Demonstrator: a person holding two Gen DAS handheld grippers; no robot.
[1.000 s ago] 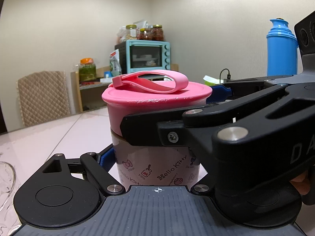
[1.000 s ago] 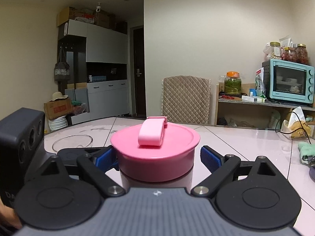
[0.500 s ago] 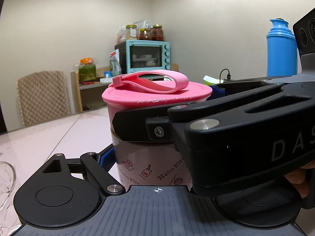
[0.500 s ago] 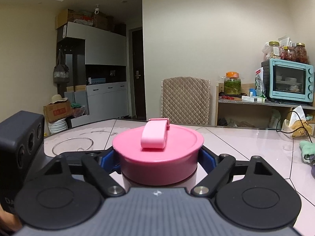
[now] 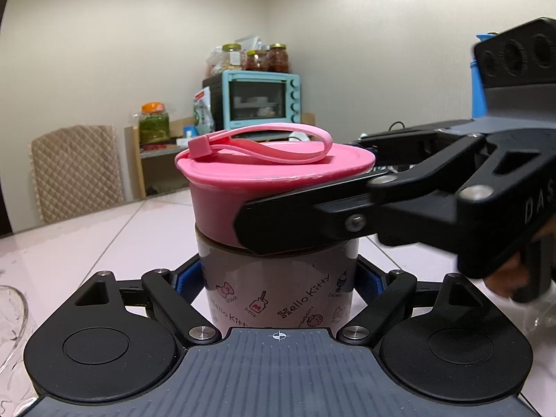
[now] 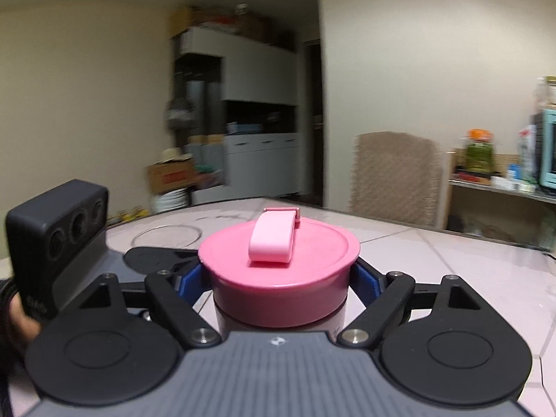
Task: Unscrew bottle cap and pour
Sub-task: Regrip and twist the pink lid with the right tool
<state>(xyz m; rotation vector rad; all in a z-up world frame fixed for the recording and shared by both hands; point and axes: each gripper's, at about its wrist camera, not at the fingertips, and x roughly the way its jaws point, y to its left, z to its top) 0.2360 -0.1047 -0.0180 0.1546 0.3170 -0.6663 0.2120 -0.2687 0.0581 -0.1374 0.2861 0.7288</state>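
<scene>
Left wrist view had the left gripper [image 5: 278, 278] clamped on the bottle [image 5: 278, 288] body on the table [image 5: 104, 243], right gripper [image 6: 281, 278] squeezing the pink cap [image 5: 271, 180]. Smooth plastic, probably slippery; grip the cap's sidewall.

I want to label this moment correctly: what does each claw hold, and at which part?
The left claw grips the Hello Kitty printed bottle on its body; the right claw clamps its round pink plastic cap by the side wall.
</scene>
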